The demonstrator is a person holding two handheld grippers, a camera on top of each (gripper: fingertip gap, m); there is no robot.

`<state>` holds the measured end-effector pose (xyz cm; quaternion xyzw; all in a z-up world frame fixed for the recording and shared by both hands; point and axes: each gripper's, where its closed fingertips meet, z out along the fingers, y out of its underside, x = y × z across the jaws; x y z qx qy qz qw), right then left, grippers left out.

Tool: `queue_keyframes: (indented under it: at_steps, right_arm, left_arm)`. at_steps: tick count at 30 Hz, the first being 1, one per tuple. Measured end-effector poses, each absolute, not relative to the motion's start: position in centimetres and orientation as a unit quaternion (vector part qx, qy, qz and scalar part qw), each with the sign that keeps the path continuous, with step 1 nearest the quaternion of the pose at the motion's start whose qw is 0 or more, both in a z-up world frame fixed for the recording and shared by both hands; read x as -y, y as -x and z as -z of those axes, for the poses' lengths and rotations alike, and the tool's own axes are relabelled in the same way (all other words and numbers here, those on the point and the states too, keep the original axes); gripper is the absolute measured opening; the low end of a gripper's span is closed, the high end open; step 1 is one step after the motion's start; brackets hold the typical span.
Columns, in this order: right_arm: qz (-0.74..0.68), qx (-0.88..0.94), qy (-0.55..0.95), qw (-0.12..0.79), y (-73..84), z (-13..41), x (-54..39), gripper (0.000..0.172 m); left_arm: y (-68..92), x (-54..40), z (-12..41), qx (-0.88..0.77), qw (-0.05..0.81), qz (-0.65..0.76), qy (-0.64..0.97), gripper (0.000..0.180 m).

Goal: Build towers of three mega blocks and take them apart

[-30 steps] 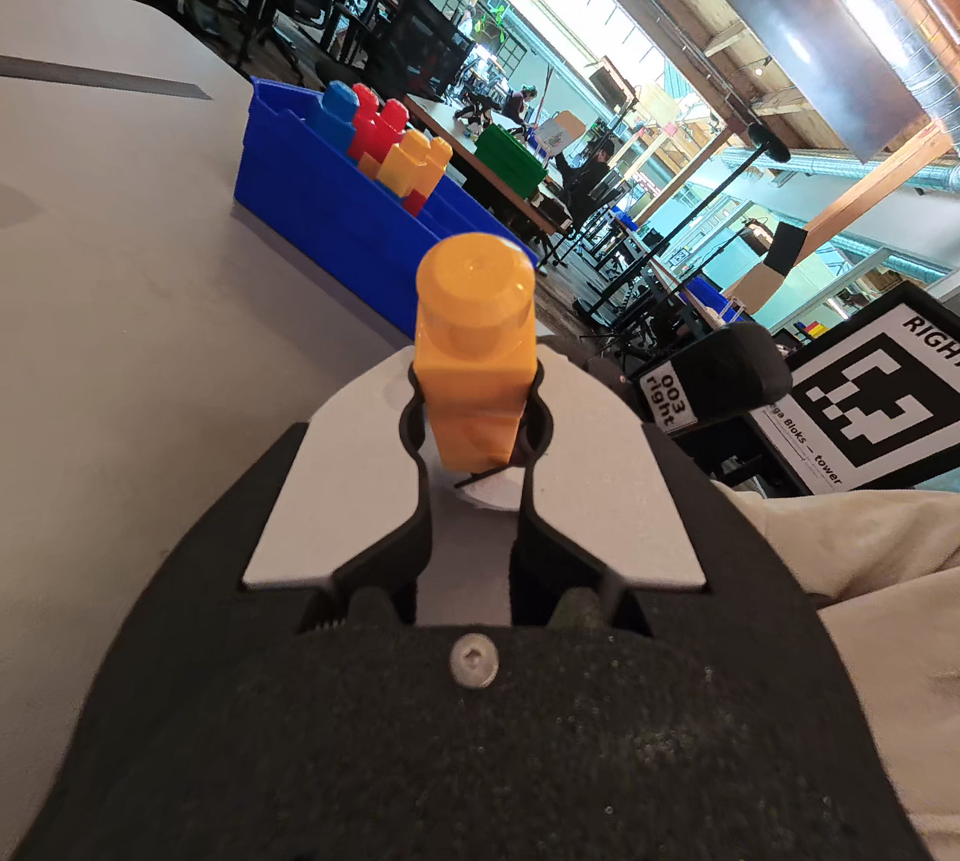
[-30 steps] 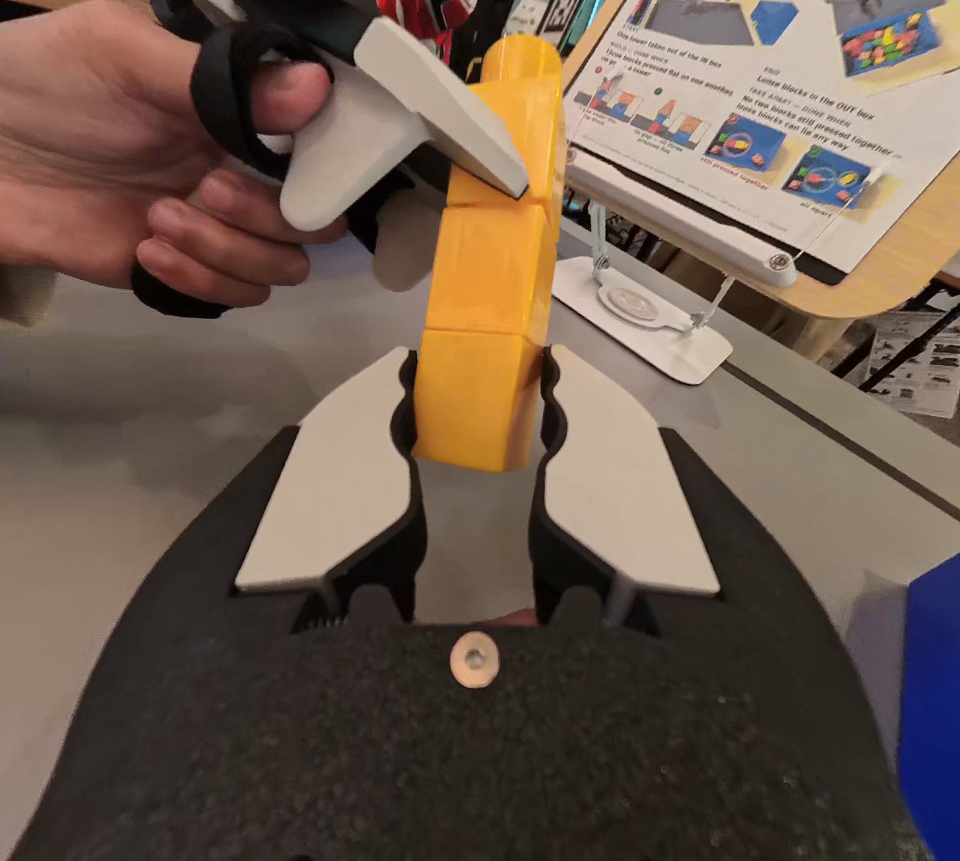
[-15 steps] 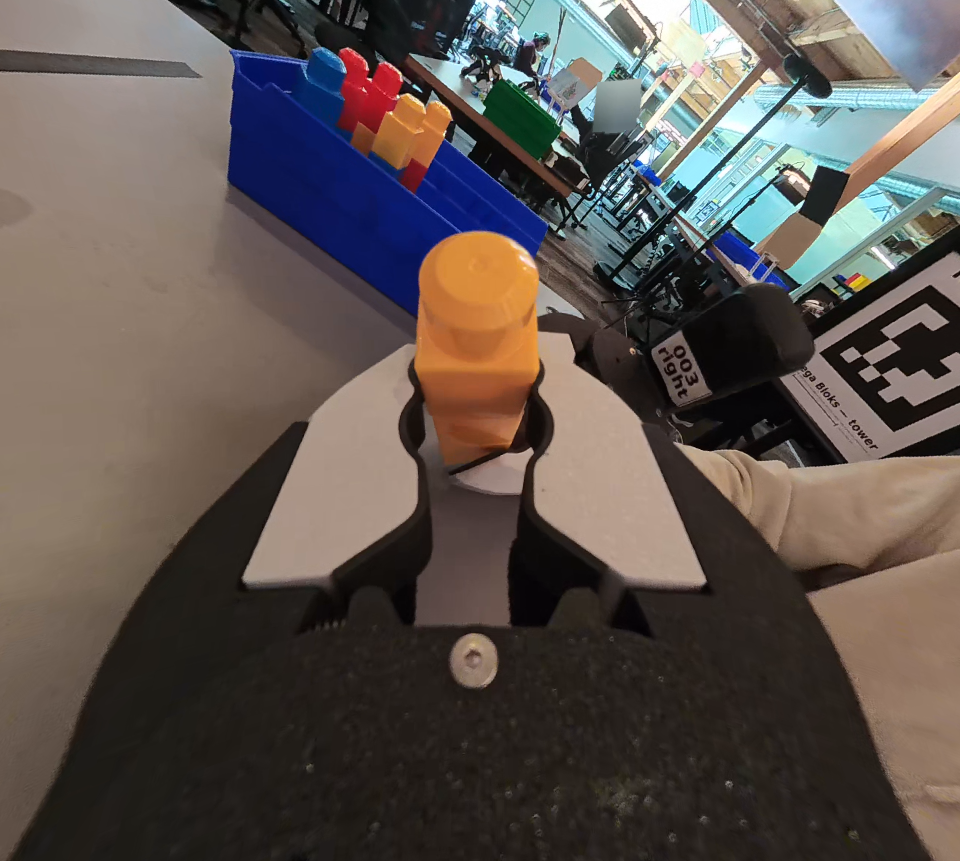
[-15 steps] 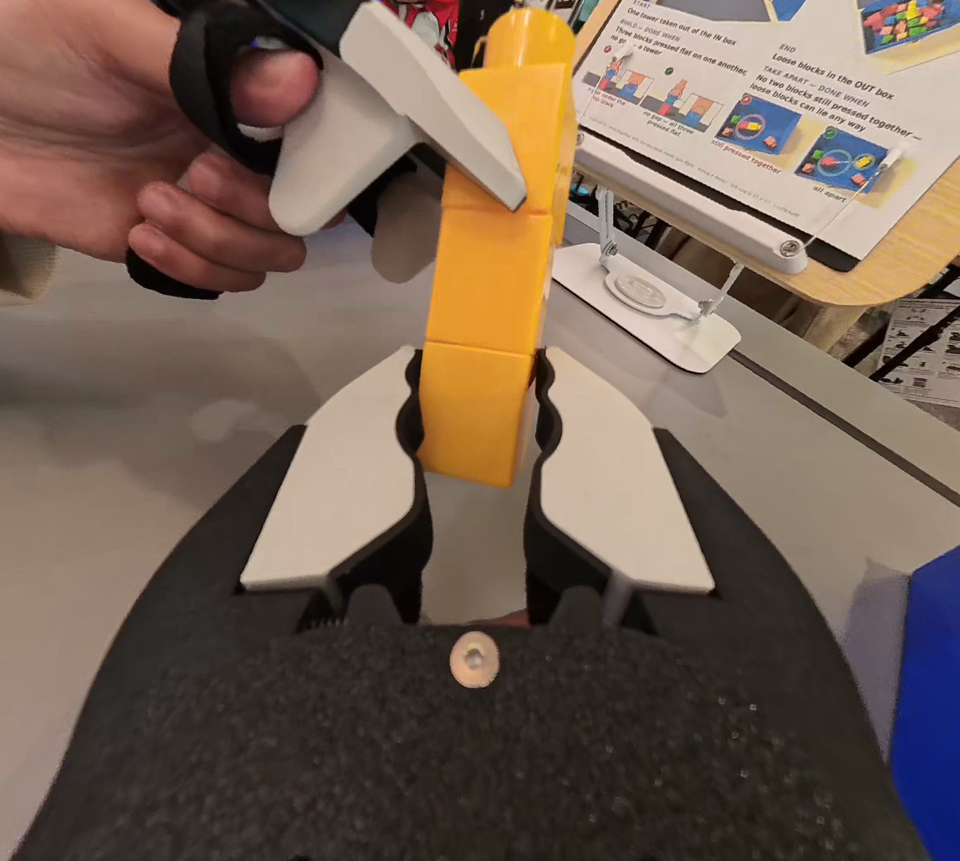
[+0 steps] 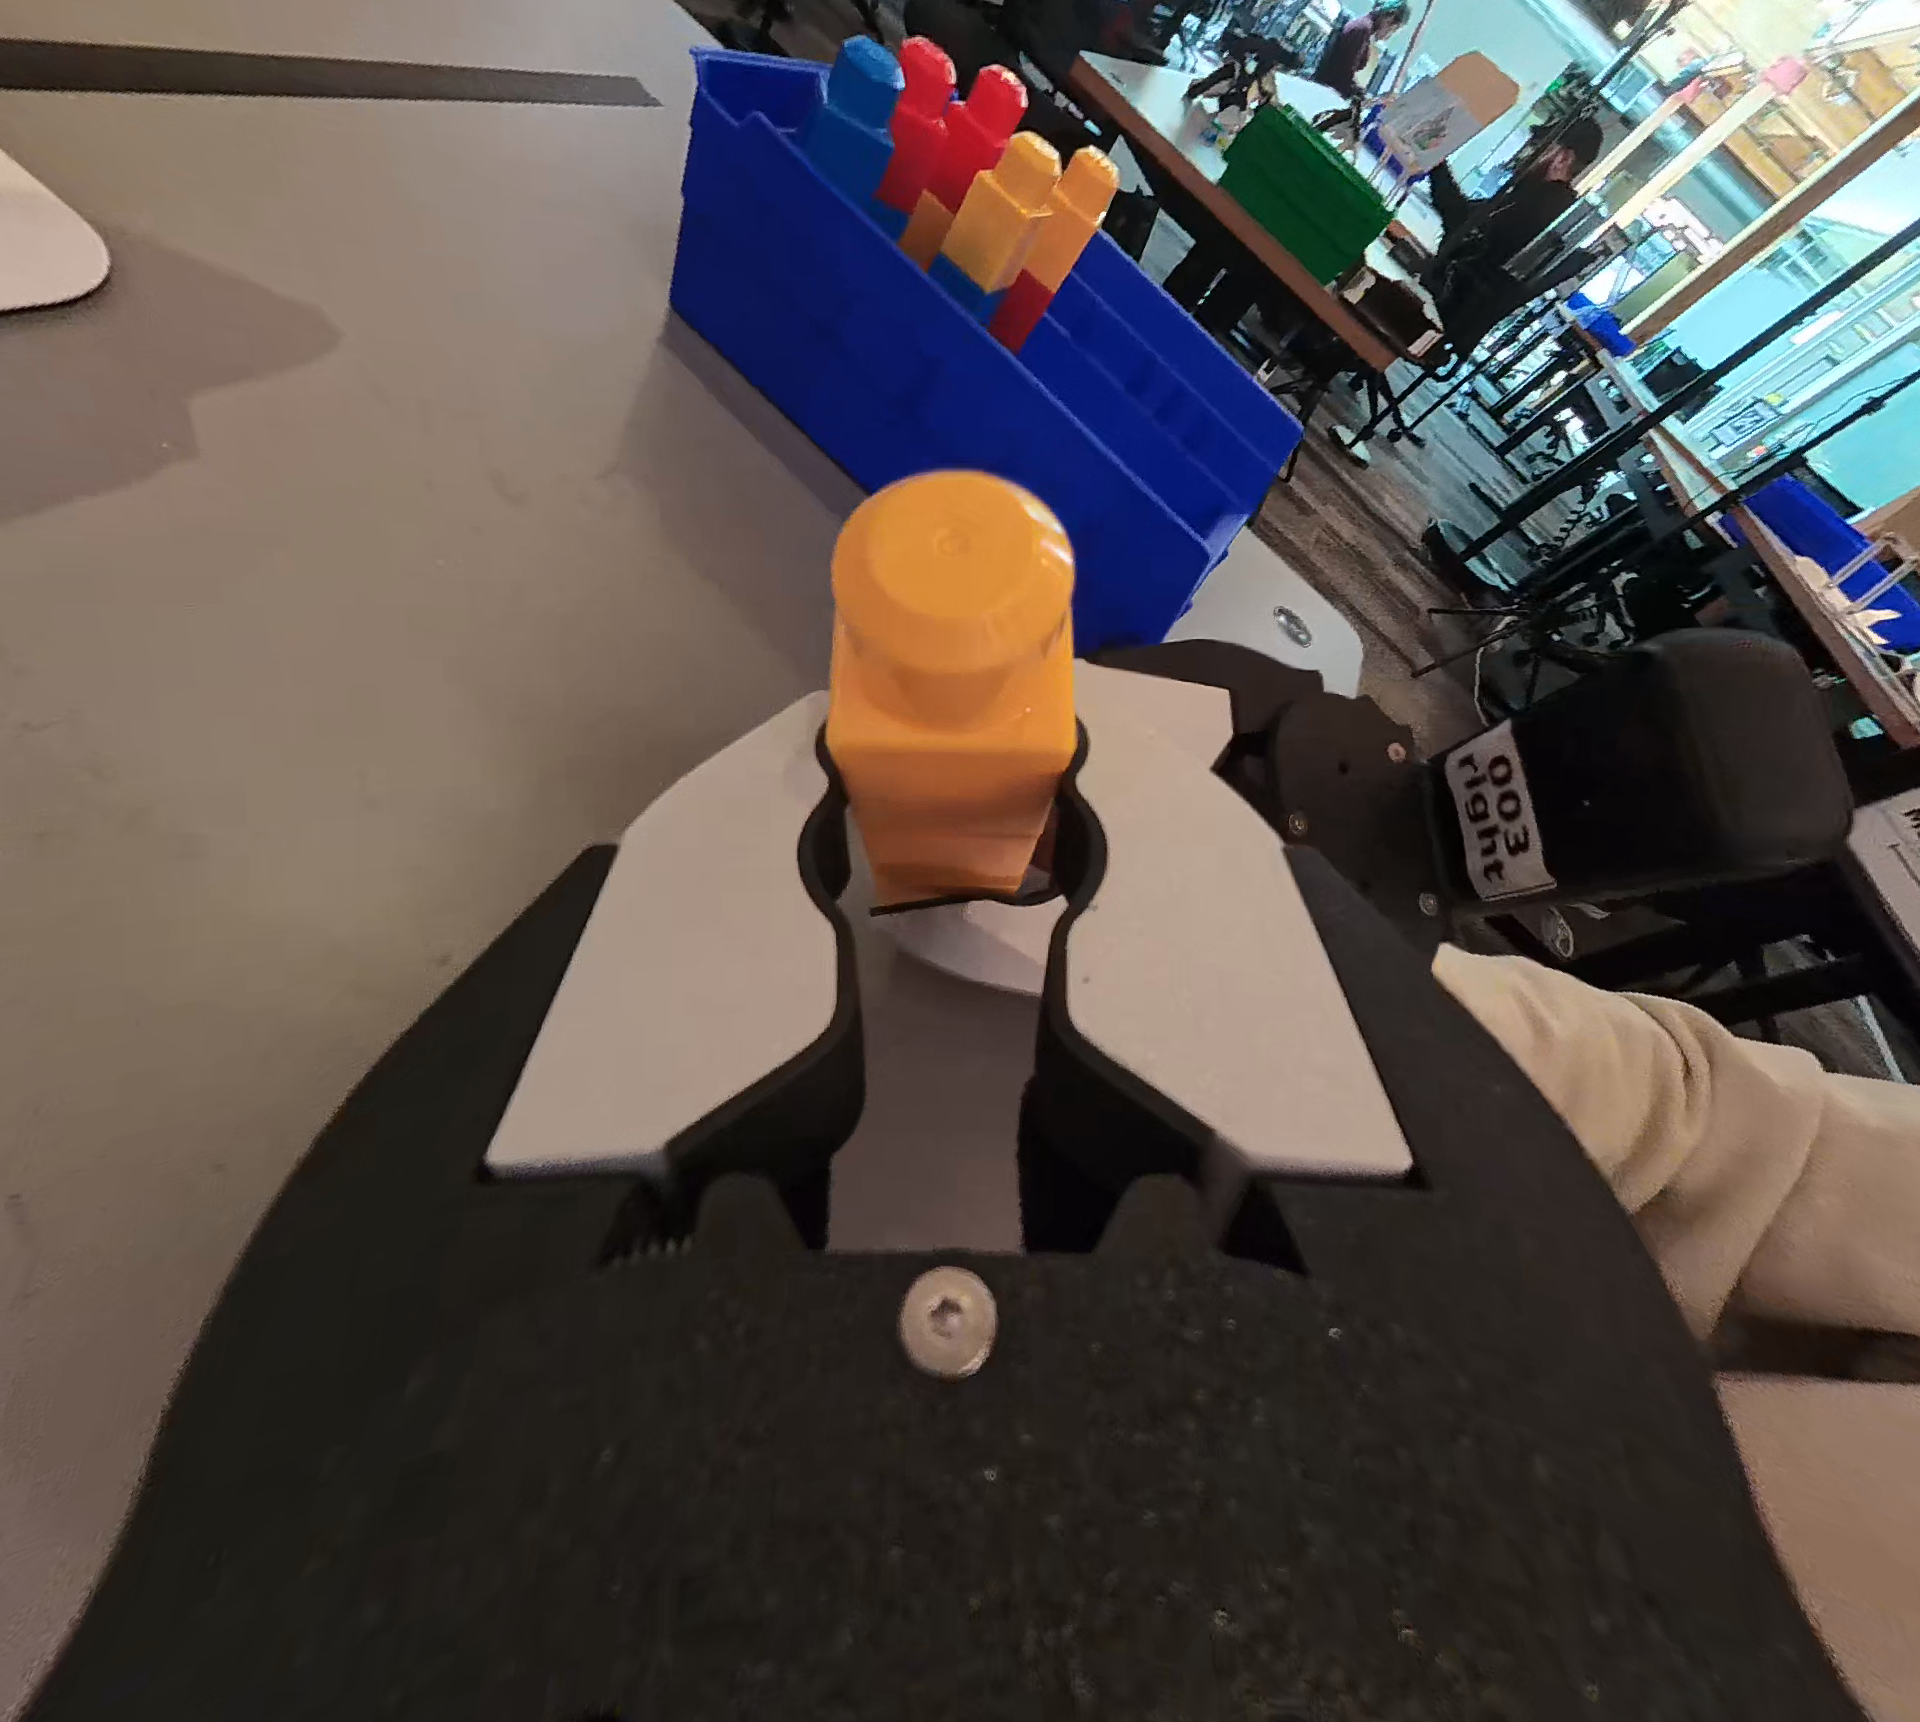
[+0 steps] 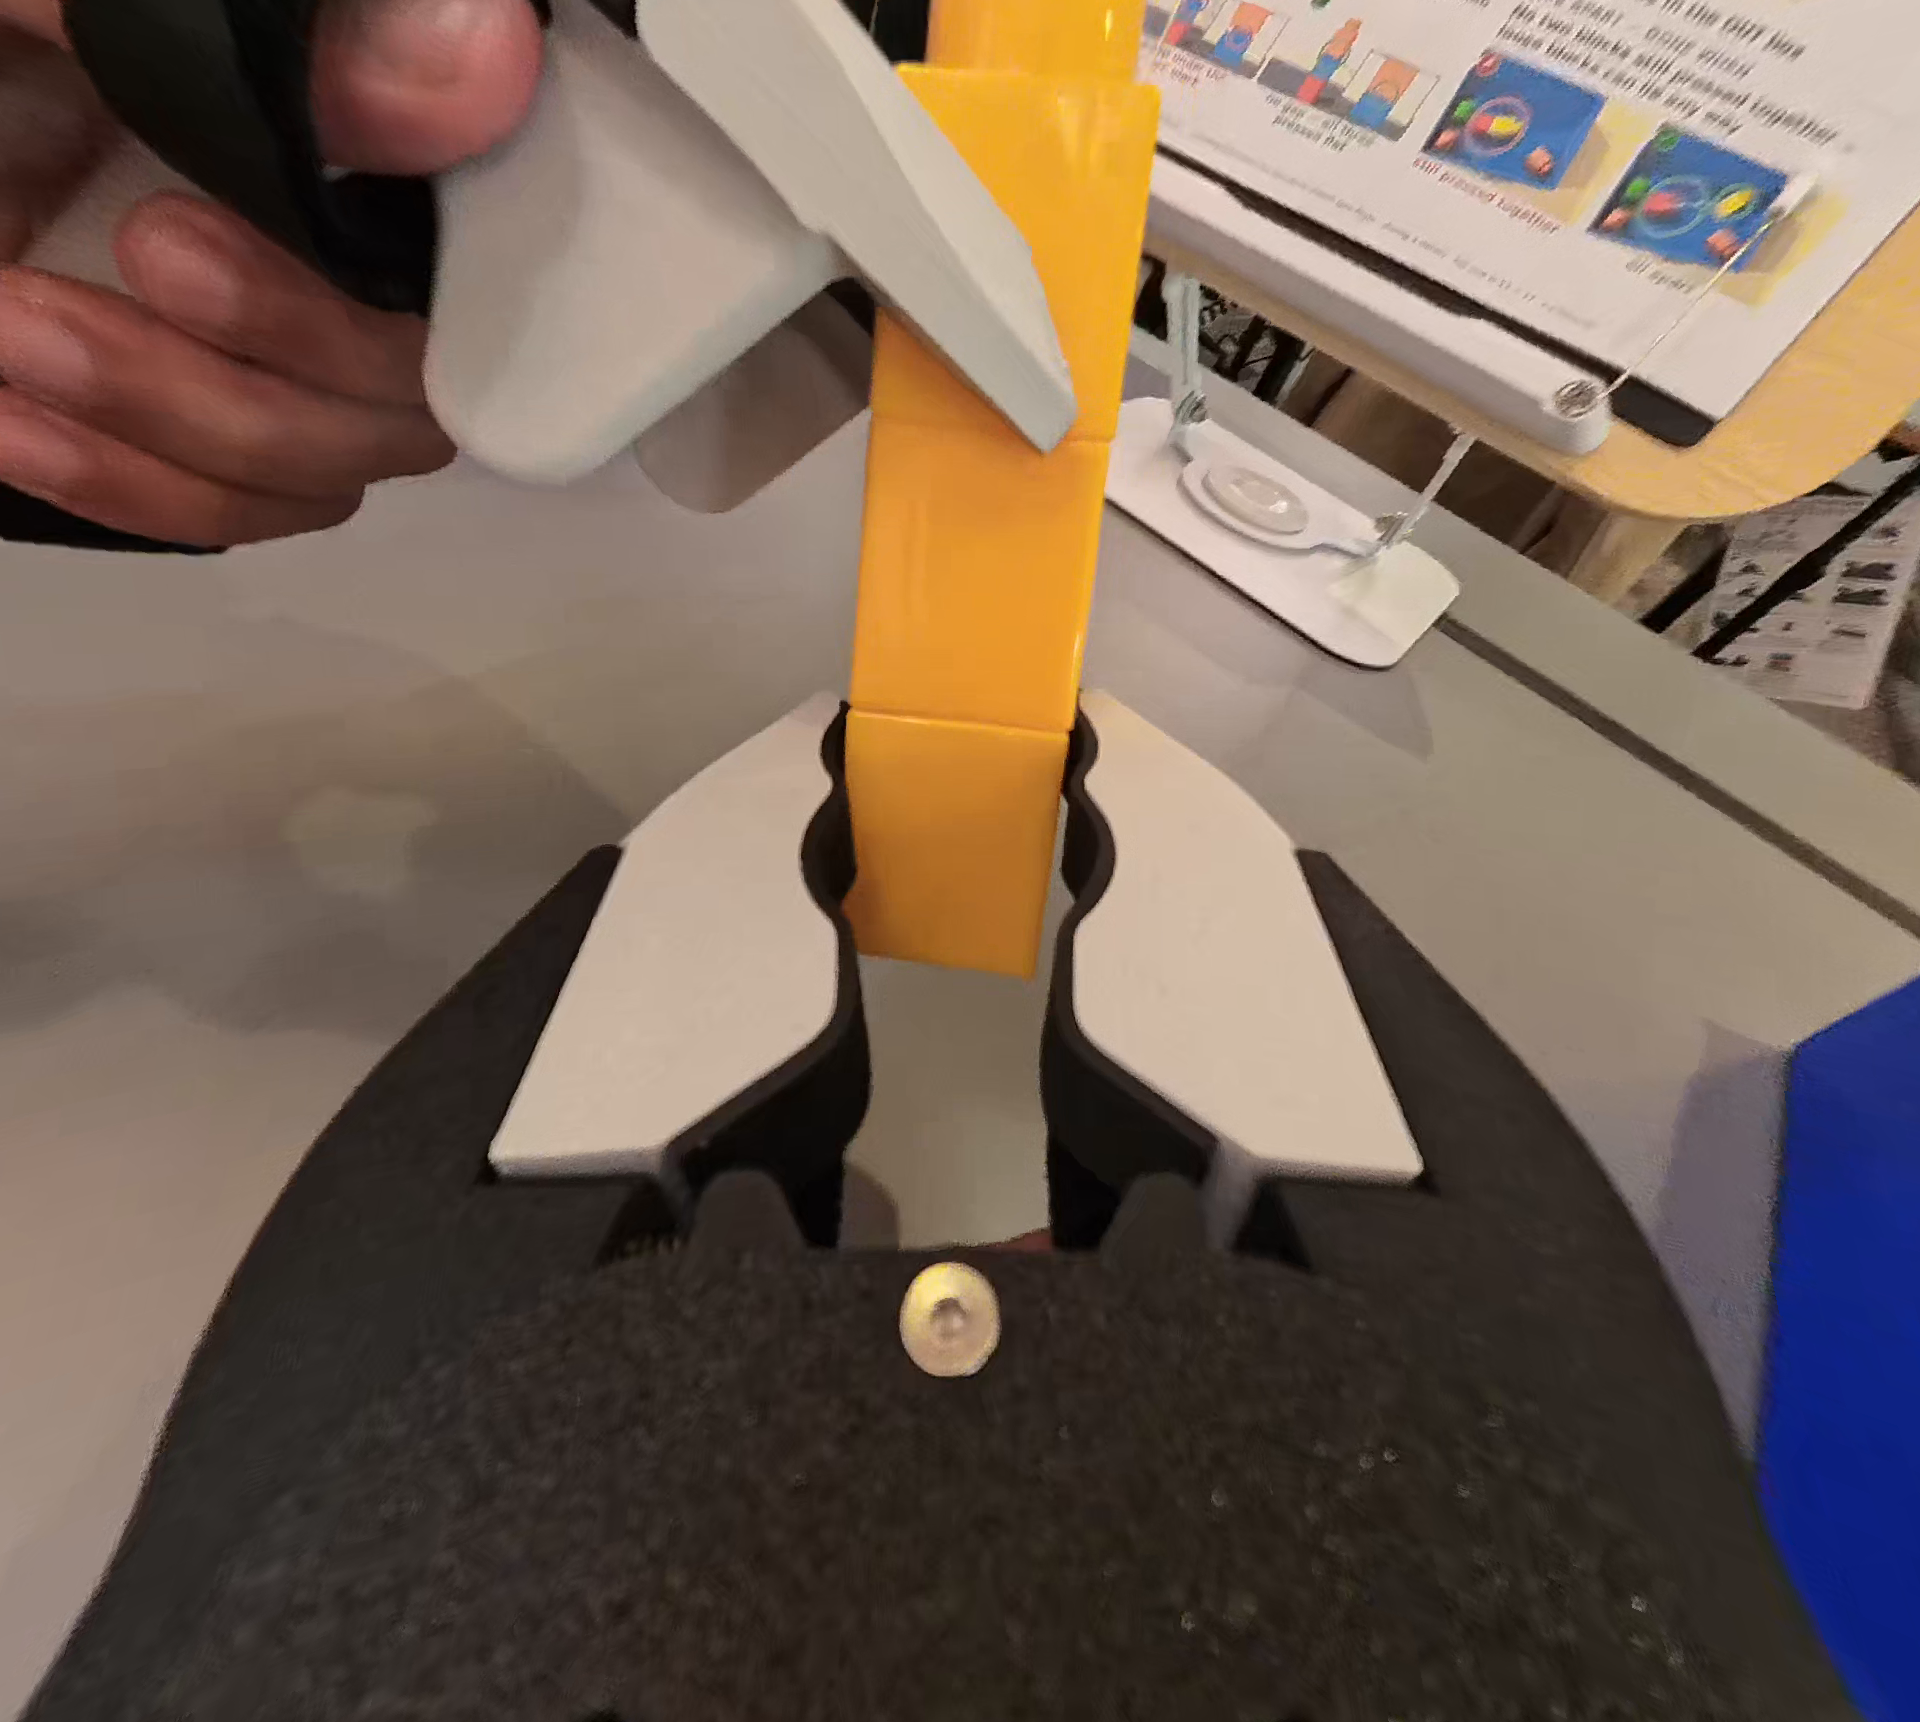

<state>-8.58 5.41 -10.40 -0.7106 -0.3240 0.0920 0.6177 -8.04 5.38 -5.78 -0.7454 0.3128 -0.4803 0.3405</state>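
Right wrist view shows a tower of three orange mega blocks (image 6: 987, 467) standing nearly upright above the grey table (image 6: 312, 737), leaning slightly toward one o'clock, its single round stud at the top. All three blocks are glossy orange, with thin seams between them. The right gripper (image 6: 951, 831) is closed on the bottom block, both black pads pressed to its sides. The left gripper (image 6: 883, 301), reaching in from ten o'clock in a person's hand (image 6: 208, 270), clamps the top block; one pale finger (image 6: 862, 186) crosses its face and the other finger is mostly hidden behind the tower.

From the left wrist view the tower (image 5: 951, 696) is seen stud-first, so the lower blocks are foreshortened and largely hidden behind the top one, and the stud is blurred. The left gripper (image 5: 951, 799) grips the block's sides.

At twelve o'clock in that view sits a blue bin (image 5: 935, 384) holding blue, red and orange block towers (image 5: 956, 166); their lower parts are hidden by the wall. At one o'clock in the right wrist view an instruction sheet (image 6: 1558, 62) leans on a wooden board, cut off at the frame edge, above a white stand (image 6: 1278, 529).
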Motion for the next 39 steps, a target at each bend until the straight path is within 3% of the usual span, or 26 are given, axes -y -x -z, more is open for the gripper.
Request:
queue_keyframes:
  at_steps: [8, 16, 21, 27, 30, 35, 39]
  right_arm:
    - [-0.052, 0.320, 0.700, 0.636, 9.0, 8.0, -5.0, 0.045]
    - [-0.034, 0.310, 0.704, 0.638, 8.2, 7.1, -5.0, 0.036]
    - [-0.063, 0.278, 0.703, 0.652, 6.1, 6.2, -4.9, 0.036]
    - [-0.074, 0.206, 0.674, 0.706, -1.9, -0.8, -3.2, 0.036]
    - [-0.086, 0.169, 0.670, 0.718, -8.9, -3.1, -3.5, 0.036]
    - [-0.146, 0.186, 0.742, 0.627, -15.1, 1.9, -7.8, 0.036]
    - [-0.116, 0.261, 0.775, 0.564, -15.1, 5.6, -10.5, 0.036]
  left_arm:
    - [8.1, -5.5, 5.9, -0.309, 0.377, 0.451, 0.748, 0.036]
    - [7.4, -4.3, 5.5, -0.345, 0.388, 0.419, 0.745, 0.037]
    - [9.3, -2.8, 0.5, -0.315, 0.416, 0.529, 0.669, 0.068]
    - [14.9, -3.5, 1.9, -0.277, 0.469, 0.524, 0.655, 0.068]
    - [15.6, -3.5, 3.0, -0.274, 0.451, 0.529, 0.665, 0.067]
    - [15.8, -3.2, 0.7, -0.272, 0.474, 0.549, 0.633, 0.062]
    - [15.2, -2.4, 0.4, -0.301, 0.473, 0.541, 0.627, 0.061]
